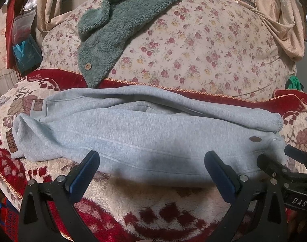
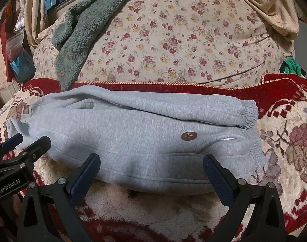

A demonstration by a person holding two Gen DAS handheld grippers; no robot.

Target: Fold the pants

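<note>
Grey pants [image 1: 137, 129]: lie folded lengthwise across the centre of both views on a red-and-cream blanket [image 1: 153, 205], elastic cuff [image 2: 248, 115] at right. Left tool [image 1: 151, 161]: fingers spread, at lower frame, just before the near hem, holding nothing. Right tool [image 2: 151, 163]: likewise spread, empty. Green fleece garment [image 1: 117, 30]: upper left, on floral bedding [image 1: 203, 46].

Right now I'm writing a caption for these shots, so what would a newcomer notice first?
The grey pants lie lengthwise, folded leg over leg, across a red and cream blanket. Both open grippers, left gripper and right gripper, sit at their near edge. Behind, a green fleece garment drapes a floral quilt.
</note>
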